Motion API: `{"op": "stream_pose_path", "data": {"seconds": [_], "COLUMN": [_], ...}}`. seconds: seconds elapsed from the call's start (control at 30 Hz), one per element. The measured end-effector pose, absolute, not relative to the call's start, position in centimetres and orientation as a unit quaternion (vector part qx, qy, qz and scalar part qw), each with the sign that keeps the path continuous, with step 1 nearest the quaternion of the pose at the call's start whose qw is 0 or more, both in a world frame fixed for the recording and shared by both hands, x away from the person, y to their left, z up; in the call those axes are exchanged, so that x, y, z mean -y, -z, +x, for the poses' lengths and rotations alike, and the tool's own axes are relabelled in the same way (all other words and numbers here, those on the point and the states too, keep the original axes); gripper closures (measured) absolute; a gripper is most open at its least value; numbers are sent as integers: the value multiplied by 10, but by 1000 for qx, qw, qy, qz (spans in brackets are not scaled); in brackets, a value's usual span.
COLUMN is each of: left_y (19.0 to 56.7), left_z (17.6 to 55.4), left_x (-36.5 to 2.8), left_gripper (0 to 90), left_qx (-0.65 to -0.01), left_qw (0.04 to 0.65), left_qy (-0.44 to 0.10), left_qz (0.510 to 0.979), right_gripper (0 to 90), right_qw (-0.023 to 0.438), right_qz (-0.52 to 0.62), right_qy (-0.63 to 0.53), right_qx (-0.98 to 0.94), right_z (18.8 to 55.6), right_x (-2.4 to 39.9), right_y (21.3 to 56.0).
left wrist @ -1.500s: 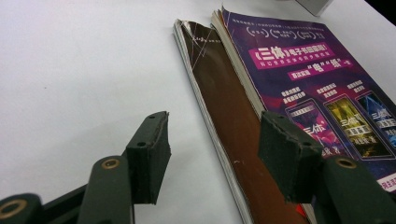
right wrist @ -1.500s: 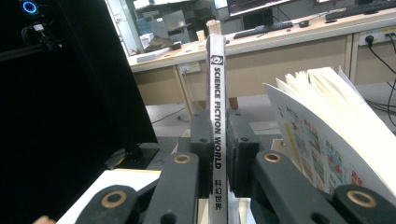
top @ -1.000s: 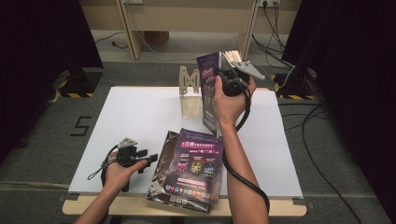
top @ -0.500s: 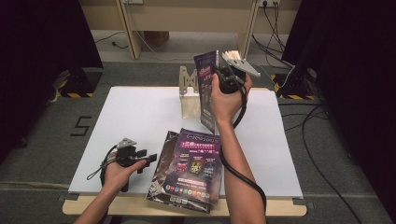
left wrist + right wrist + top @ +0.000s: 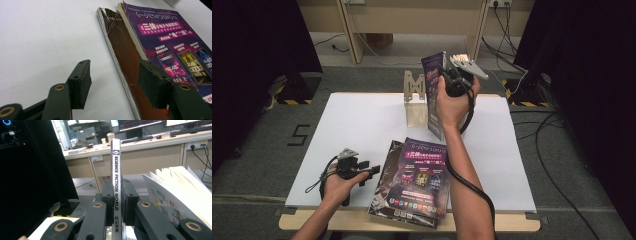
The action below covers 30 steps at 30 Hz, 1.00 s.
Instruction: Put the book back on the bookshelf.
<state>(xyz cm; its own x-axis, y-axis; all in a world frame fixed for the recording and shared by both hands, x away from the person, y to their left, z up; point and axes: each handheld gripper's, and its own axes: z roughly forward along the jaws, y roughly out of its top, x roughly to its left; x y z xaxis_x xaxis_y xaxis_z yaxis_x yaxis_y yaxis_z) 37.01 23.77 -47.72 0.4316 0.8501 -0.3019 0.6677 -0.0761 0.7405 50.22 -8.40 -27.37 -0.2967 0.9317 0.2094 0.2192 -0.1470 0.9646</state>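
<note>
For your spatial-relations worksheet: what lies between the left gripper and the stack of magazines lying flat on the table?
Only bare white table: in the high view the left gripper sits just beside the magazine stack, nothing between.

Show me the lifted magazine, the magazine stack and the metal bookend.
lifted magazine (image 5: 116,170), right gripper view, on its spine.
magazine stack (image 5: 422,175), high view, on the top cover.
metal bookend (image 5: 414,87), high view, on its upright plate.
</note>
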Motion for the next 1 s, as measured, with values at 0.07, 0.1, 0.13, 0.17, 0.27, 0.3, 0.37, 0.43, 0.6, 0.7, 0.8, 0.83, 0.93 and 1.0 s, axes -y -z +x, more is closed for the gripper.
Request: {"op": "stream_pose_path", "data": {"seconds": [0.07,0.1,0.13,0.17,0.27,0.3,0.37,0.43,0.6,0.7,0.8,0.83,0.93,1.0], "left_y": [477,477,477,477,477,477,478,478,478,479,479,479,479,480], "left_z": [370,370,370,370,370,370,370,370,370,370,370,370,370,370], "left_x": [-237,-237,-237,-238,-238,-238,-237,-238,-238,-237,-237,-237,-238,-237], "left_gripper": [427,427,427,427,427,427,427,427,428,428,428,428,429,429], "left_qx": [-522,-522,-523,-521,-522,-522,-522,-522,-524,-523,-522,-522,-522,-523], "left_qw": [435,435,434,434,434,434,434,434,433,433,434,434,432,432], "left_qy": [-103,-103,-104,-103,-104,-103,-103,-103,-103,-102,-102,-102,-101,-100], "left_qz": [726,726,727,727,727,726,727,726,726,727,727,727,728,728], "right_gripper": [833,833,833,833,833,833,833,833,833,833,833,833,833,833], "right_qw": [315,317,316,317,317,319,321,322,327,330,330,328,331,333], "right_qz": [503,504,504,504,506,505,506,507,509,509,511,513,513,513], "right_qy": [-566,-564,-565,-565,-564,-564,-563,-560,-555,-557,-556,-555,-554,-553], "right_qx": [-572,-572,-571,-571,-571,-570,-570,-570,-571,-567,-567,-566,-566,-566], "right_z": [504,505,505,506,508,509,511,513,517,519,521,521,522,523], "right_x": [84,84,83,83,83,84,84,84,83,83,83,82,81,81], "right_y": [273,273,273,273,273,273,274,275,278,278,280,281,283,283]}}
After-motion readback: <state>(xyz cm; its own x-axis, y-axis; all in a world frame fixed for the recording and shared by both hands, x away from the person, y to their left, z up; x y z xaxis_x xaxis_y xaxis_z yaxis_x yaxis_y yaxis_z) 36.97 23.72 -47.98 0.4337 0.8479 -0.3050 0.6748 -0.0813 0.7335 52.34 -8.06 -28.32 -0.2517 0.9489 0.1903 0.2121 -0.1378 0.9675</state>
